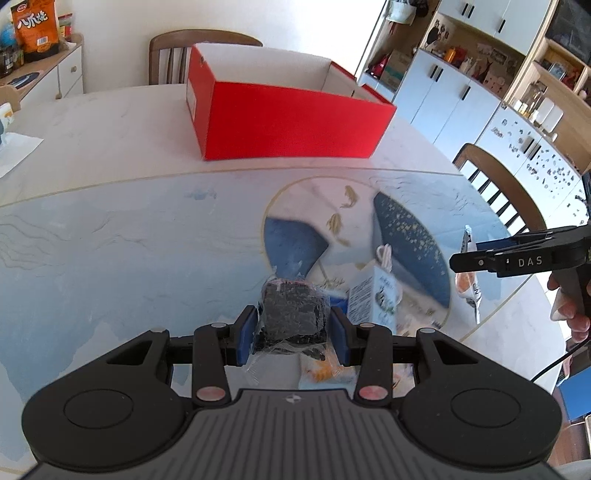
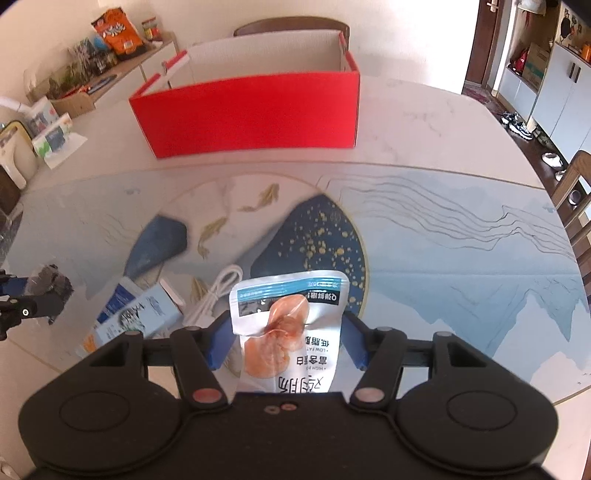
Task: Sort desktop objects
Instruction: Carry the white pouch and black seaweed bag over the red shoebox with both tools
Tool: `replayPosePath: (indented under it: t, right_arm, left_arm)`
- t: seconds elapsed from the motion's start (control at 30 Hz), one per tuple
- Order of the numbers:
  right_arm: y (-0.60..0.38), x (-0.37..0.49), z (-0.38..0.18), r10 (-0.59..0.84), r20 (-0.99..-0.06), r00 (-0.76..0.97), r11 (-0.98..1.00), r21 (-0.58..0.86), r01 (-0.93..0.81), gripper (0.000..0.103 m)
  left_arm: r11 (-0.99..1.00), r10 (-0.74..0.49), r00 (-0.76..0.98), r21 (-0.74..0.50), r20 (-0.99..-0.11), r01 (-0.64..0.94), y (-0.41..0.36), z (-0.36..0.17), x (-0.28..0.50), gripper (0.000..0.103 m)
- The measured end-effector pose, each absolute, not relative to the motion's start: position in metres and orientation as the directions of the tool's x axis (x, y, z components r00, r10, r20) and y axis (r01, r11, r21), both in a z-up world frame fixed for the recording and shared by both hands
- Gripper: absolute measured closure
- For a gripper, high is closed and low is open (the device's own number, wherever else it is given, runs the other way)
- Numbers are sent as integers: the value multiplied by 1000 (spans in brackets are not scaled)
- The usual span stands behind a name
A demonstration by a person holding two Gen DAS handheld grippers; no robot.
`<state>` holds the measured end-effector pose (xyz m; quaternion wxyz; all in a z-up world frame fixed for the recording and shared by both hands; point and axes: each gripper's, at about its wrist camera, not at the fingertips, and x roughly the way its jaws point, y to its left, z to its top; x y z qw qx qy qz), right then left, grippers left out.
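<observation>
My left gripper [image 1: 293,334] is shut on a dark snack block in clear wrap [image 1: 293,314], held above the table; it also shows in the right wrist view [image 2: 48,280]. My right gripper [image 2: 286,338] is shut on a white chicken-breast pouch [image 2: 288,321], also seen in the left wrist view [image 1: 469,288]. An open red box [image 1: 291,125] [image 2: 255,114] stands at the far side of the table. A small light-blue carton [image 1: 373,299] [image 2: 136,314] and a coiled white cable [image 2: 218,291] [image 1: 384,254] lie on the mat between the grippers.
The round table [image 1: 110,110] carries a blue patterned mat [image 2: 461,251]. Wooden chairs stand behind the box [image 1: 173,55] and at the right [image 1: 498,184]. A sideboard with snack bags [image 2: 118,33] is at the left, cabinets [image 1: 461,92] at the right.
</observation>
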<state>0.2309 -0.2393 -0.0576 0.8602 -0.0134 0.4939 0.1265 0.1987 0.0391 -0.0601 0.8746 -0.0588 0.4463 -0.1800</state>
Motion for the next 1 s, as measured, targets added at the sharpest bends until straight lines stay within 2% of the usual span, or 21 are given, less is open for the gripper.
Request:
replayPosePath:
  t: [0.33,0.67,1.0]
  right_arm:
    - [-233,236,-29,239,-836,494,958,120,-261,43]
    - [-231,257,0,236,-830,506,960,117,-256,43]
    - [-224,294,38,254,-784,566,951,96,-293,43]
  left_arm:
    - [915,-398,541,-276,-741,295,26,-40,214,62]
    - [905,-413,571,-254,-709,341,0,-16,241,62]
    - [911,-398,631,-208,-665,356,-18,23,284,62]
